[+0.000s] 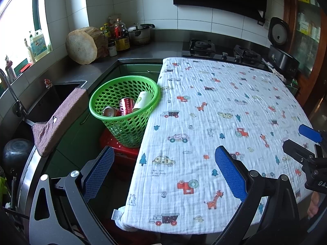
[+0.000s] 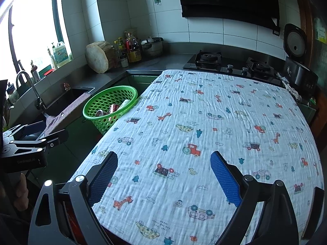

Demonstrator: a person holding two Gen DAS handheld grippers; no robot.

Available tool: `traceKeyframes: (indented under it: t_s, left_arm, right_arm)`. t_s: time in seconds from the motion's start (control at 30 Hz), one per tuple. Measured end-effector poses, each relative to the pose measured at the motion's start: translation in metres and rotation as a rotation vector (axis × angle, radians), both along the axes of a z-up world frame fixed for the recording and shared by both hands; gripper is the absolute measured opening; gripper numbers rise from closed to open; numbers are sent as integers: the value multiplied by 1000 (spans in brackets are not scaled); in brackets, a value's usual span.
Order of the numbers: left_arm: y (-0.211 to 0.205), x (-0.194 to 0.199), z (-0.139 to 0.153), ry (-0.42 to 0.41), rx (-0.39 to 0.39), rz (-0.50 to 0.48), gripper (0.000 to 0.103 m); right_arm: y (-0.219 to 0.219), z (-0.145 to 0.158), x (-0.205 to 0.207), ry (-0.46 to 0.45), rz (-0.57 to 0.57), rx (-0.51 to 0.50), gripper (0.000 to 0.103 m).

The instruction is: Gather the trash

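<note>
Trash sits gathered in a green perforated basket (image 1: 124,104) at centre left of the left wrist view: a red can (image 1: 127,106), a silvery can top (image 1: 109,111) and a pale paper cup (image 1: 142,100) leaning on the rim. That view alone shows the red stool (image 1: 120,147) under the basket. The right wrist view shows the same basket (image 2: 110,104) smaller, at middle left, its contents partly hidden by the rim. The left tool (image 1: 163,169) is spread wide and grips nothing; the right tool (image 2: 164,175) is likewise wide apart and empty, over the cartoon-print cloth (image 2: 204,132) covering the tabletop. At the left edge of the right view, the left tool's body reads "GenRobot.AI"; at the right edge of the left view, the other tool reads "DA". The cloth's small print is too small to read.
</note>
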State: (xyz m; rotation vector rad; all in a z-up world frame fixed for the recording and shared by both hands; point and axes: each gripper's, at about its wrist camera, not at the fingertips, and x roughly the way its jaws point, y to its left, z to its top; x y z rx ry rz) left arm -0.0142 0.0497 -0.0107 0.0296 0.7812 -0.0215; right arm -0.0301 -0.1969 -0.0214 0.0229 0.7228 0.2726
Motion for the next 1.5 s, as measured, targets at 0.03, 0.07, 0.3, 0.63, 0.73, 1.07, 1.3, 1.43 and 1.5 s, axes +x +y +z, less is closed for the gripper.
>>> traceKeyframes:
  t_s: [0.03, 0.07, 0.3, 0.63, 0.73, 1.07, 1.3, 1.43, 1.5]
  left_arm:
    - [0, 0, 0, -1, 1, 0, 98]
    - [0, 0, 0, -2, 0, 0, 98]
    - [-3, -1, 2, -6, 9, -10, 98]
    - [-4, 0, 2, -2, 6, -14, 98]
    - [-5, 0, 2, -3, 6, -16, 98]
    - [-8, 3, 0, 3, 7, -18, 98]
    - [-11, 5, 0, 3, 6, -24, 98]
    - [-13, 5, -1, 4, 5, -28, 98]
    - [-14, 5, -1, 4, 5, -30, 98]
  right_arm:
    - [0, 0, 0, 0, 1, 0, 89]
    - [1, 0, -1, 0, 2, -1, 89]
    - [2, 0, -1, 0, 5, 6, 89]
    - [4, 0, -1, 7, 11, 12, 89]
    - [5, 1, 0, 4, 13, 12, 89]
    - [1, 0, 2, 5, 0, 14, 89]
    - [-7, -1, 3, 5, -17, 17, 89]
    - [-8, -2, 3, 9, -19, 16, 89]
    - [-9, -3, 3, 10, -20, 16, 89]
